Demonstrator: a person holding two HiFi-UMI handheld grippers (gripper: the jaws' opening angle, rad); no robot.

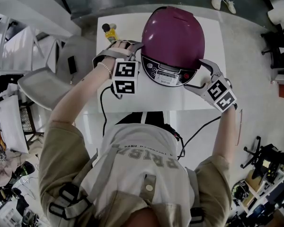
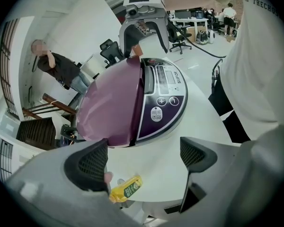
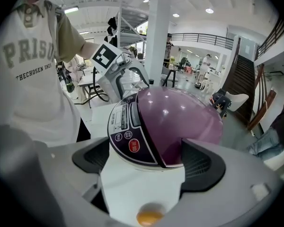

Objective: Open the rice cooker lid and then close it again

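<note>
The rice cooker (image 1: 173,37) stands on a white table (image 1: 156,98), its purple dome lid down over the body and its control panel (image 1: 168,74) facing me. My left gripper (image 1: 135,51) sits open at the cooker's left side. In the left gripper view the cooker (image 2: 128,108) lies beyond the spread pads, and nothing is between them (image 2: 143,157). My right gripper (image 1: 201,74) is open at the cooker's right front. In the right gripper view its jaws (image 3: 146,162) stand wide on either side of the cooker's (image 3: 175,122) lower edge; I cannot tell if they touch it.
A small yellow bottle (image 1: 111,32) lies on the table's far left corner, close to the left gripper, and shows again (image 2: 125,189) below its left pad. A black cable (image 1: 104,112) hangs off the table's near edge. A person (image 2: 57,65) stands in the background.
</note>
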